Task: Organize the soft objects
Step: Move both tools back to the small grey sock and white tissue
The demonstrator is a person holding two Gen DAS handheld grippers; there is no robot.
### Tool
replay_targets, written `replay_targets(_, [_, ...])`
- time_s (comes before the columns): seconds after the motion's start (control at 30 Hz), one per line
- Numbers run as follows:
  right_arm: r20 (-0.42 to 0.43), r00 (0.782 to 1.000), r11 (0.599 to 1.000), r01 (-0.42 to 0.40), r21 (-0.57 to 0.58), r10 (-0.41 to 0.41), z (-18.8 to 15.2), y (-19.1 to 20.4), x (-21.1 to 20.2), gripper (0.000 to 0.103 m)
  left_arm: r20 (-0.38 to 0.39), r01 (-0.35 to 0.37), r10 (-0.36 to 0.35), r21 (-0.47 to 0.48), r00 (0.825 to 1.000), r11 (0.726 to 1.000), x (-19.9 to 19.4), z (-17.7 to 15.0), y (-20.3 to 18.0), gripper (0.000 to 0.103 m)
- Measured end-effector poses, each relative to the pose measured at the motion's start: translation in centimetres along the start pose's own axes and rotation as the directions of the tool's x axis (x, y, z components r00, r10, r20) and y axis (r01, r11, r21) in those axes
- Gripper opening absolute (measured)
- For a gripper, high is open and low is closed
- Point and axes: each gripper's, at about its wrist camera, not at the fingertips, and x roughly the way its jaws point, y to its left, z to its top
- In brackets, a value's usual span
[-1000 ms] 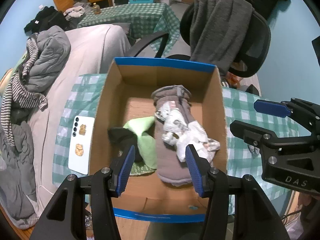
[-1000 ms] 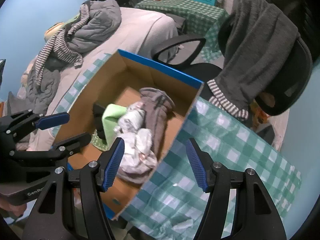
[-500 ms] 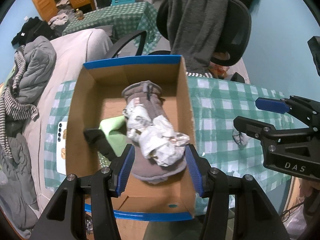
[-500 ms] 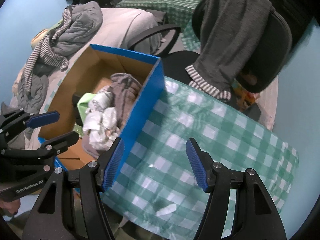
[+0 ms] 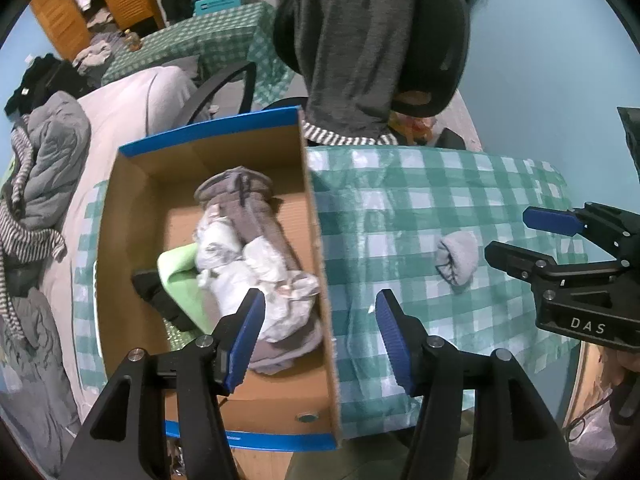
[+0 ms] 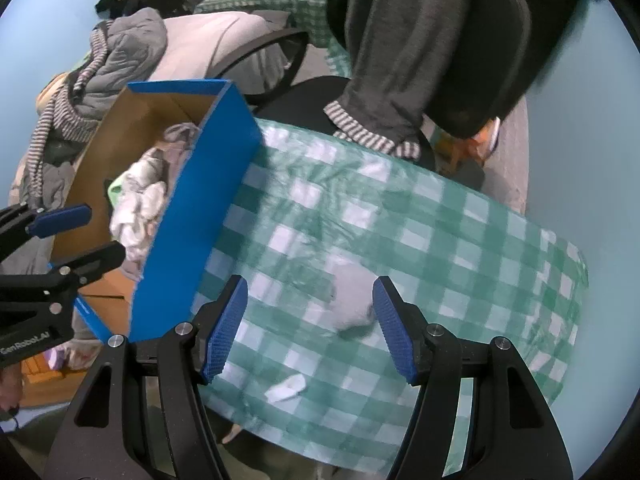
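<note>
A cardboard box (image 5: 316,264) with blue trim stands on the green checked tablecloth (image 5: 400,200). It holds a brown-grey garment (image 5: 256,208), white crumpled cloths (image 5: 256,268), a light green cloth (image 5: 180,272) and a black item (image 5: 156,296). A small grey sock (image 5: 458,256) lies on the cloth right of the box; it also shows in the right wrist view (image 6: 352,300). My left gripper (image 5: 320,336) is open and empty over the box's right wall. My right gripper (image 6: 308,328) is open and empty, just above and left of the sock.
An office chair draped with a grey sweater (image 5: 356,40) stands behind the table. A bed with piled clothes (image 5: 48,168) lies to the left. A small white scrap (image 6: 286,388) lies near the table's front edge. The box's blue outer wall (image 6: 192,216) is left of my right gripper.
Both grippers have swung to the right, away from the box interior. The grey sock on the cloth has come into view between the right gripper's fingers. Both stay open.
</note>
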Motion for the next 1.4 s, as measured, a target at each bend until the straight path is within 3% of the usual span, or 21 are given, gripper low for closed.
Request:
replay_targets(0.57, [-0.058, 0.998, 0.998, 0.009, 0.068, -0.005, -2.2, -4.5, 1.9, 0.066, -0.049, 0.016, -0.011, 0.099, 0.999, 0.995, 2.9, 0.8, -5.9, 0.061])
replay_targets(1.4, [-0.151, 0.987, 0.996, -0.04, 0.075, 0.051, -1.5, -4.8, 9.6, 0.066, -0.166, -0.056, 0.08, 0.143, 0.983, 0.988, 9.4, 0.9, -7.9, 0.062])
